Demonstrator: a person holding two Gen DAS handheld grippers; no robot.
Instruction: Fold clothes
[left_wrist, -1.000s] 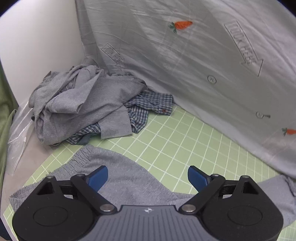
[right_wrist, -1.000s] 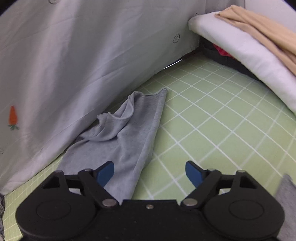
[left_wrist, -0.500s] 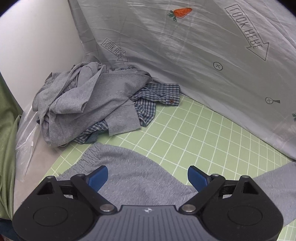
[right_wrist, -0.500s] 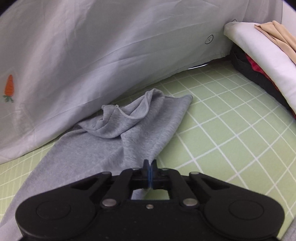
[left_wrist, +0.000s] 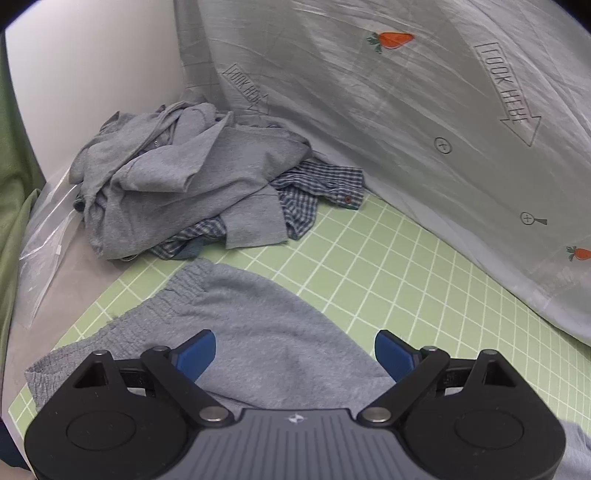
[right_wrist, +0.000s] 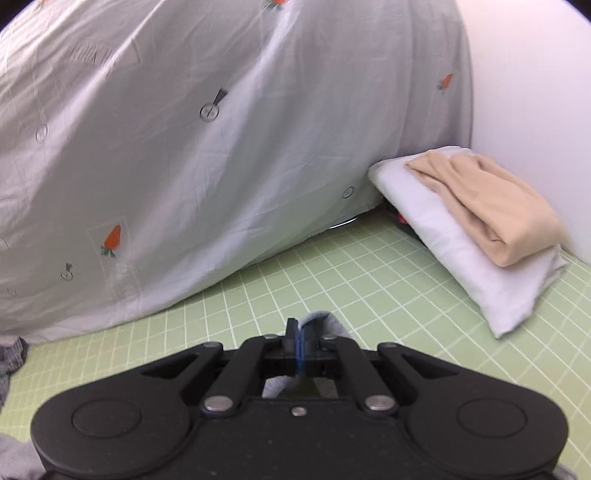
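A: Right, right gripper (right_wrist: 300, 349) first: blue pads pressed together, a fold of the grey pants (right_wrist: 323, 321) pinched between them, raised off the green grid mat (right_wrist: 369, 288).

B: Left one?

A: Left gripper (left_wrist: 294, 352) has its jaws wide apart, nothing between them. It sits over the grey pants (left_wrist: 258, 332), which lie spread on the mat (left_wrist: 388, 266), elastic waistband toward the mat's left edge.

B: Around it?

A: Beyond the pants, a heap of grey clothes (left_wrist: 177, 184) with a checked shirt (left_wrist: 317, 188) tucked under, in the corner. Carrot-print sheet (left_wrist: 406, 110) hangs along the back. On the right side, a folded white garment (right_wrist: 461, 240) with a folded beige one (right_wrist: 491, 206) on top.
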